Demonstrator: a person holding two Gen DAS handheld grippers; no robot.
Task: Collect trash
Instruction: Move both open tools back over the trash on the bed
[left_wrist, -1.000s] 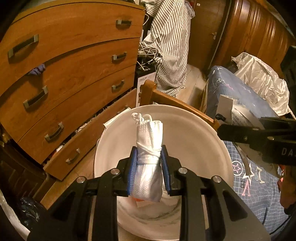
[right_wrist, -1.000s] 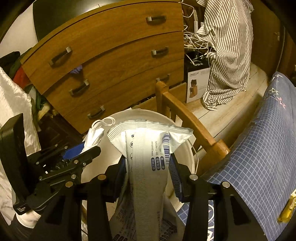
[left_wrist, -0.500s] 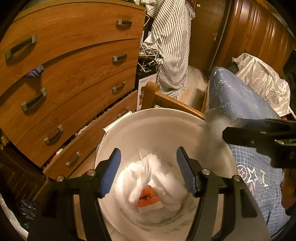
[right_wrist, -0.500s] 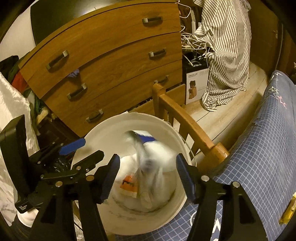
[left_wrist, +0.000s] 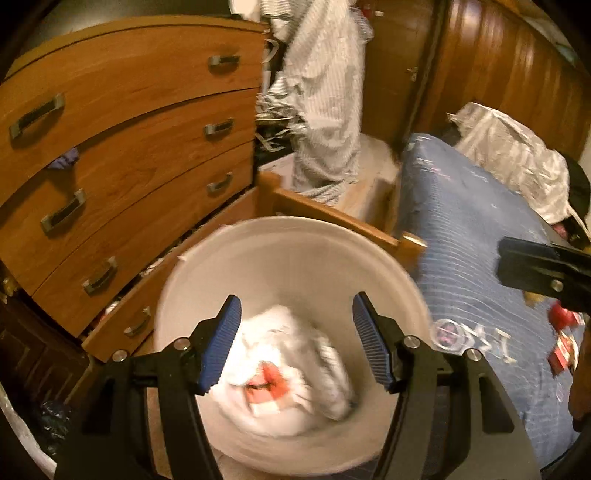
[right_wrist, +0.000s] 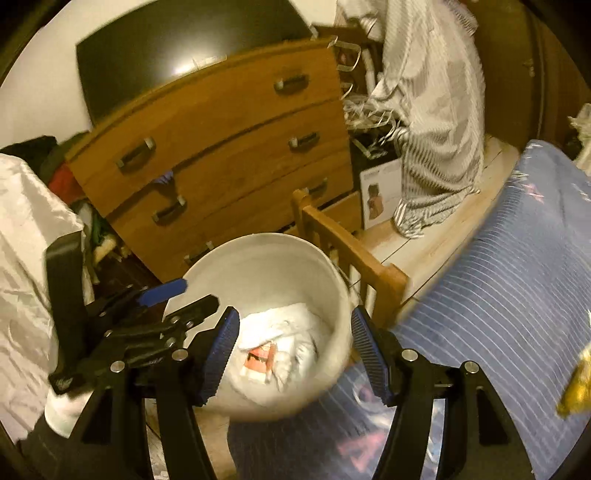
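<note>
both tools wide, empty: left tool (left_wrist: 295, 341), right tool (right_wrist: 293, 350) over bin (right_wrist: 334, 295). trash (left_wrist: 284, 373) in. next: wrappers (left_wrist: 561, 347) on bed (left_wrist: 469, 236), 3 o'clock; lift clear first.

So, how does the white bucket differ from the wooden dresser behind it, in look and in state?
The white bucket is round and plain; the wooden dresser is broad, brown and fitted with metal handles. The bucket is open at the top, with crumpled white trash inside; the dresser's upper drawers are nearly shut, with a scrap of cloth poking out of one. The bucket is much lower than the dresser. Both stand beside the bed.
</note>
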